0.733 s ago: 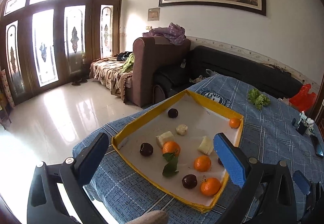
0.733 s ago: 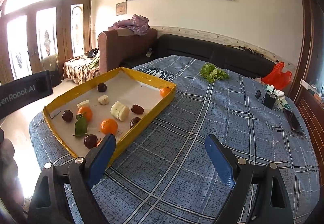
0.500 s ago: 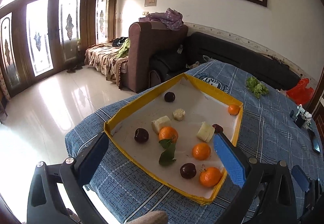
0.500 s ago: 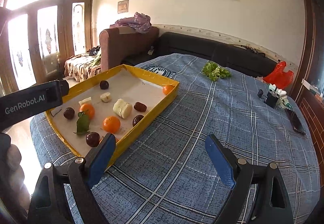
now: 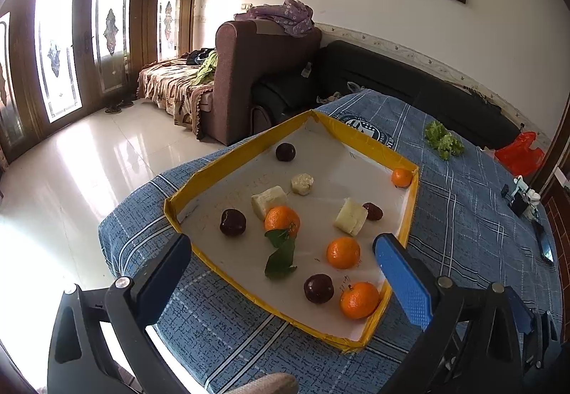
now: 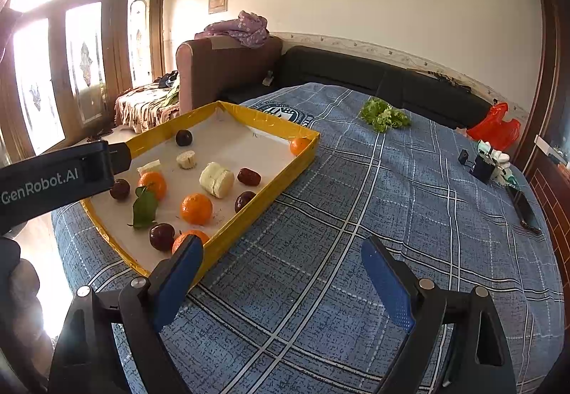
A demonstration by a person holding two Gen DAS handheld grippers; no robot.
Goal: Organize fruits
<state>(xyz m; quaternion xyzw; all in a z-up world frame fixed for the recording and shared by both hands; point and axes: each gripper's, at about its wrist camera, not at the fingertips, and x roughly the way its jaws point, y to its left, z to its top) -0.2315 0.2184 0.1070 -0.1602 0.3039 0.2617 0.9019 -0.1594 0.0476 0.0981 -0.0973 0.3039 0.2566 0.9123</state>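
Left tool gapes above yellow tray; right tool empty.

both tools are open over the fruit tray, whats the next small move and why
Probably lower the left tool toward the near orange tangerine in the yellow-rimmed cardboard tray. Its jaws are open and empty, nothing is gripped yet, and that fruit lies closest. The right tool, also open, hangs over the blue plaid cloth beside the tray.
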